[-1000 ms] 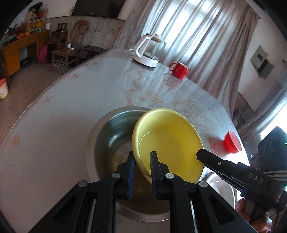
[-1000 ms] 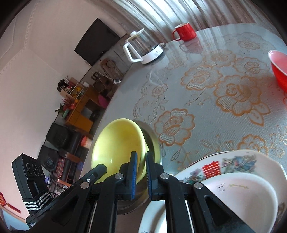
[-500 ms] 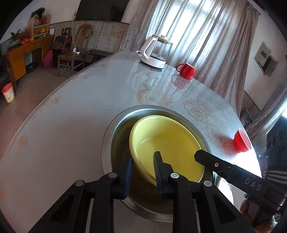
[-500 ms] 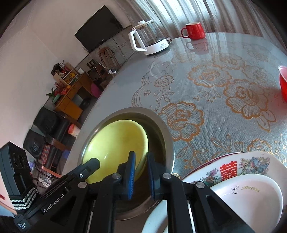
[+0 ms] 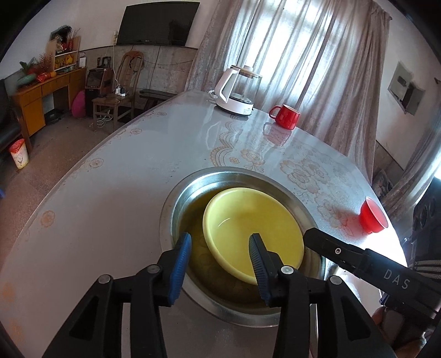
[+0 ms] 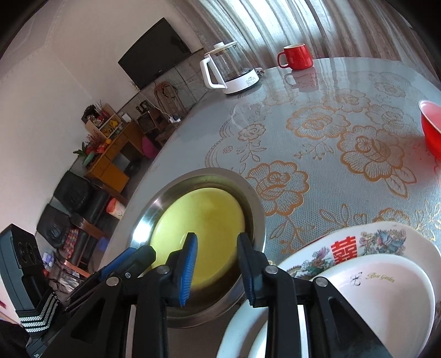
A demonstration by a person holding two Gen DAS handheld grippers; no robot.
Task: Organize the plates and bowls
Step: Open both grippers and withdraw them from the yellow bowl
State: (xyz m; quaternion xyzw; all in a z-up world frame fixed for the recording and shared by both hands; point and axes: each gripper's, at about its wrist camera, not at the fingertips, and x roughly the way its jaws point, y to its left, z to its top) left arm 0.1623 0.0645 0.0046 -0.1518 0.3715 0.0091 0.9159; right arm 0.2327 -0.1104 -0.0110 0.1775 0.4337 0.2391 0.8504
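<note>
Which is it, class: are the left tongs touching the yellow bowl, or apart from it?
Apart. The left wrist view shows the left tongs just opened, blue pads clear on either side of the yellow bowl's near rim.

A white-based glass kettle (image 5: pixel 238 92) was seen at the far edge of a floral-patterned table (image 5: pixel 110 198), a red mug (image 5: pixel 285 116) just beside the kettle, a television (image 5: pixel 158 23) mounted beyond it.

Yellow bowl (image 5: pixel 252 231), red mug (image 5: pixel 285 116), floral tablecloth (image 6: pixel 330 143)
</note>
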